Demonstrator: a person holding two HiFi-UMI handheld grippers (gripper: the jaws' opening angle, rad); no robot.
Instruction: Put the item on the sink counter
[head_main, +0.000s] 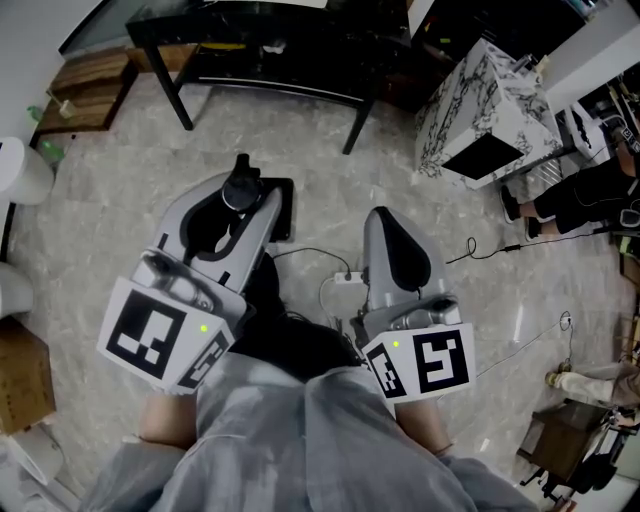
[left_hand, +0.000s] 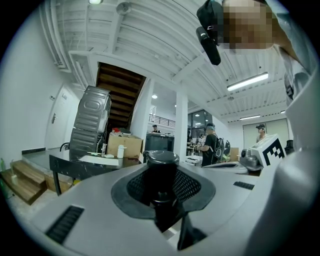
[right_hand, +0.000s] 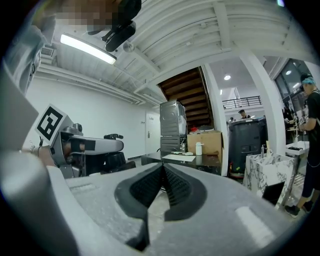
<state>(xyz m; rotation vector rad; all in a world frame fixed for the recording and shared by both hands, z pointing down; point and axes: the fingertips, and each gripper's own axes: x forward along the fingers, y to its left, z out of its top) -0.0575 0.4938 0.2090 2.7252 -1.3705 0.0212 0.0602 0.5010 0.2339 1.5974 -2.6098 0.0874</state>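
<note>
A black bottle (head_main: 243, 186) with a round cap stands upright between the jaws of my left gripper (head_main: 238, 202), which is shut on it. In the left gripper view the black bottle (left_hand: 161, 172) fills the space between the dark ribbed pads (left_hand: 135, 186). My right gripper (head_main: 384, 216) is held beside it over the floor, shut with nothing in it. In the right gripper view its ribbed pads (right_hand: 150, 186) meet at the tip of my right gripper (right_hand: 162, 167). No sink counter shows in any view.
A black table (head_main: 270, 62) stands ahead, bearing a cardboard box (left_hand: 124, 146) and a small white bottle (right_hand: 199, 148). A marble-patterned box (head_main: 490, 110) sits to the right, with a person (head_main: 585, 190) beyond it. Wooden steps (head_main: 90, 88) lie far left. Cables and a power strip (head_main: 345, 290) lie on the floor.
</note>
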